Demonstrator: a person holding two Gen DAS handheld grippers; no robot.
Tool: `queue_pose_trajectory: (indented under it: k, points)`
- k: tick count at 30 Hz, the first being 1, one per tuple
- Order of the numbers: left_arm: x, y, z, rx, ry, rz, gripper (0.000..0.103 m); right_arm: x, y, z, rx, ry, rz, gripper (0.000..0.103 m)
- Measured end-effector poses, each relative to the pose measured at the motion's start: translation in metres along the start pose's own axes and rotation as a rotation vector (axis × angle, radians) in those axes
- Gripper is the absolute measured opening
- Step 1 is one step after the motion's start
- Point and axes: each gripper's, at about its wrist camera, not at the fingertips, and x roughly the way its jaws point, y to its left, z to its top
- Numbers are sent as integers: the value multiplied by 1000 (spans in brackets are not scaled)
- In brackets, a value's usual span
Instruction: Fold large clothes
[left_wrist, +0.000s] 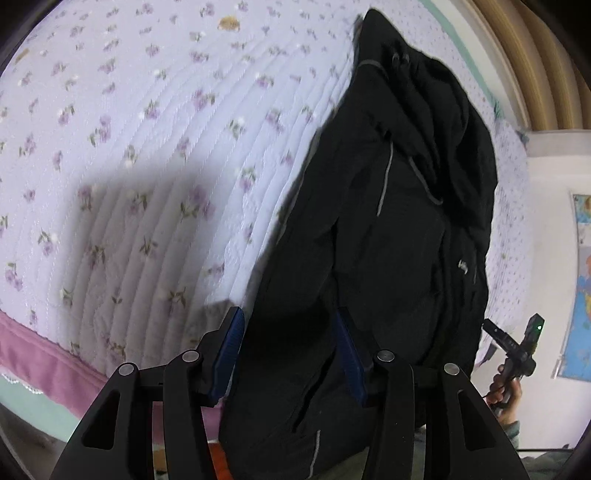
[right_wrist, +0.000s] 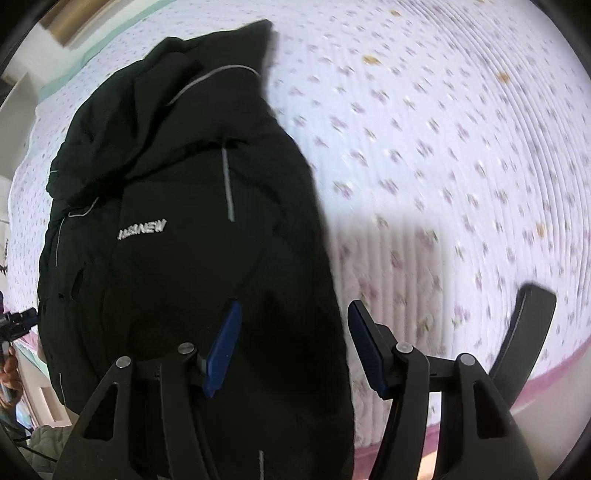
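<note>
Lying lengthwise on the quilted floral bedspread (left_wrist: 147, 147), a black padded jacket (left_wrist: 388, 240).

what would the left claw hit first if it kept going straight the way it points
Most likely the black jacket: its fabric fills the gap ahead of the open left claw. Depth is unclear, but nothing else lies in that line before the floral quilt.

Both wrist cameras look down and forward, close over the near edge of the floral quilted bedspread (left_wrist: 147, 147). The left view has the black jacket (left_wrist: 399, 240) right of centre; the right view has it (right_wrist: 177, 240) left. Both share it.
</note>
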Motion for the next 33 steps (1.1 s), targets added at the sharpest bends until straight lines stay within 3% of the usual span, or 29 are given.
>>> queue_pose_trajectory:
  k: [5, 6, 8, 9, 13, 14, 15, 17, 23, 27, 29, 31, 32, 33]
  points:
    - [14, -5, -9, -19, 9, -73, 51, 13, -24, -20, 64, 57, 29, 64]
    - [12, -9, -10, -3, 2, -66, 52, 17, -25, -24, 71, 70, 49, 59]
    - [7, -20, -13, 26, 4, -134, 52, 18, -23, -29, 65, 85, 91, 45]
    - [1, -23, -13, 32, 2, -203, 52, 14, -21, -30, 56, 78, 114, 45]
    - [-18, -36, -10, -1, -51, -591, 53, -14, -6, -28, -15, 15, 311, 44]
    - [-14, -38, -8, -15, -43, -630, 54, -17, -1, -27, -37, 10, 323, 44]
    - [-8, -40, -7, -12, -29, -623, 53, -16, 2, -27, -47, 10, 324, 44]
    - [7, -43, -7, 12, 7, -523, 53, -7, 1, -29, -44, 29, 327, 44]
    - [22, -35, -36, 66, 100, -328, 54, 6, -4, -45, -9, 96, 273, 44]
    - [25, -31, -59, 79, 175, -244, 53, 7, -20, -69, -16, 202, 202, 45]
    - [24, -32, -71, 103, 181, -204, 53, 6, -27, -86, -11, 250, 213, 45]
    - [17, -34, -77, 111, 150, -222, 39, 1, -32, -98, 9, 258, 255, 45]
    - [12, -38, -75, 109, 124, -235, 20, -2, -32, -101, 14, 252, 271, 39]
    - [6, -39, -72, 109, 102, -252, 18, -11, -31, -100, 15, 229, 283, 30]
